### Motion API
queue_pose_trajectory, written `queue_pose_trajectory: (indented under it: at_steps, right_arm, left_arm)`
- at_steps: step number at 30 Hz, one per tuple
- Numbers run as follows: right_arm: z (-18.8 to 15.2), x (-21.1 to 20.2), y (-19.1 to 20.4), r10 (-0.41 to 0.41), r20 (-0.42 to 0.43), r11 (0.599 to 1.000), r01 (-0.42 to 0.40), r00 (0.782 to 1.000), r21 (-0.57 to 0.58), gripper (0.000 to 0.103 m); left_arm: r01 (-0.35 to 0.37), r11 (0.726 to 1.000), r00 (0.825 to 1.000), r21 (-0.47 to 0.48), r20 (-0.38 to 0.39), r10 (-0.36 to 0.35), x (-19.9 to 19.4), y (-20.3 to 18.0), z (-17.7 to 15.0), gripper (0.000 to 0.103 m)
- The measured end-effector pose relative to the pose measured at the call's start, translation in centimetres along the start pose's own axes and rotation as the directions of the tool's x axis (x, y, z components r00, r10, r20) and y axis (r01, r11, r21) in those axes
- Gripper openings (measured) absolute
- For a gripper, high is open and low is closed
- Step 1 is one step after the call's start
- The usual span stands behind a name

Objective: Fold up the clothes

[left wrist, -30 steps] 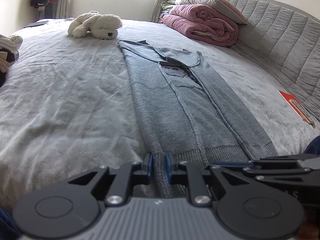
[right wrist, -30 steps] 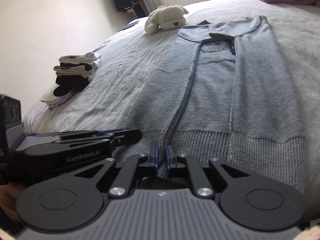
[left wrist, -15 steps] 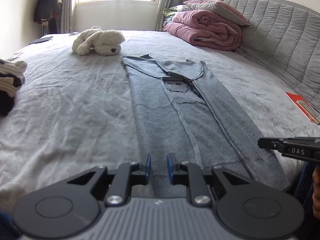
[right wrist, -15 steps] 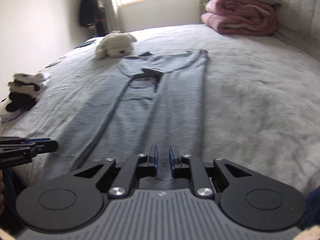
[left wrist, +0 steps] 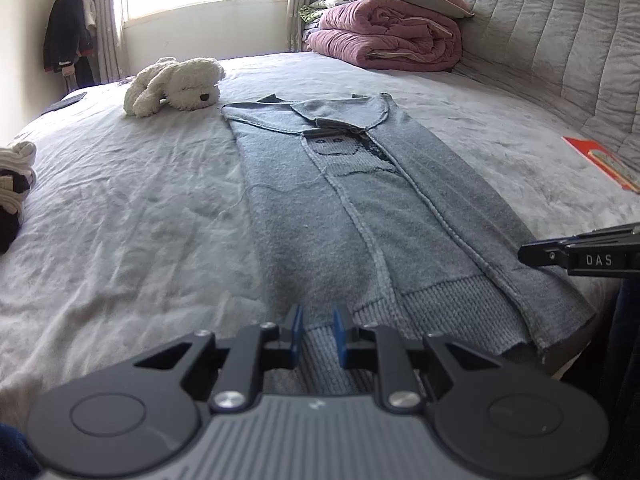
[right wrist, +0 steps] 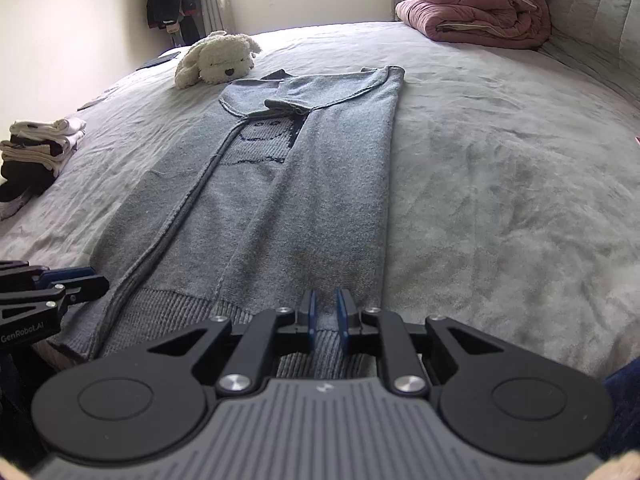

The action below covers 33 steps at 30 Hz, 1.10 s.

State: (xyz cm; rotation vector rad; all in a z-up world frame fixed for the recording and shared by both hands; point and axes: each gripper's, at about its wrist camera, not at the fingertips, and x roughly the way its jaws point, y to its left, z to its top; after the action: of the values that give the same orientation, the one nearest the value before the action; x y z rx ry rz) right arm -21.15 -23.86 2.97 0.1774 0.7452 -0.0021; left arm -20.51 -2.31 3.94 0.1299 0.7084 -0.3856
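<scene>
Grey bed (left wrist: 120, 208), sweater (left wrist: 360, 216) hem between both tools' blue pads (left wrist: 297, 330)

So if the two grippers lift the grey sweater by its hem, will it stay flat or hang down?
The grey sweater is soft knit lying limp on the bed, so it would probably sag between the grip points. Its folded-in sleeves may slide open.

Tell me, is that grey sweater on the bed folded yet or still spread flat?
Partly folded. The grey sweater lies as a long narrow strip, both sides turned in over the knitted face, full length from collar to ribbed hem; no crosswise fold yet.
</scene>
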Motion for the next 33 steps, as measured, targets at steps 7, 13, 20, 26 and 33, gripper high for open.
queue_pose_trajectory:
  at_steps: [7,13,20,26,33]
  right_arm:
    - [-0.4,-2.1,-1.8,0.056,-0.001,0.993,-0.056,0.998,0.101,0.02]
    - [-0.7,-2.8,-3.0,0.09,-0.019,0.982,-0.086,0.996,0.167,0.035]
    - [-1.4,-2.3,-3.7,0.134,-0.071,0.965,-0.114,0.988,0.235,0.036]
    - [-1.9,-2.5,-5.3,0.253,-0.067,0.903,-0.21,0.965,0.375,0.037]
    - [-2.0,-2.7,-5.4,0.296,-0.064,0.882,-0.247,0.953,0.402,0.037]
  left_arm:
    - [0.025,0.994,1.0,-0.103,-0.015,-0.026,-1.9,2.1,-0.7,0.018]
    - [0.051,0.991,0.998,-0.123,-0.029,-0.055,-2.0,2.2,-0.8,0.018]
    - [0.055,0.988,0.996,-0.145,-0.064,-0.064,-1.2,2.4,-1.4,0.018]
    - [0.093,0.978,0.989,-0.185,-0.095,-0.112,-2.0,2.4,-1.5,0.018]
    - [0.183,0.925,0.968,-0.333,-0.103,-0.229,-1.3,3.9,-2.0,0.033]
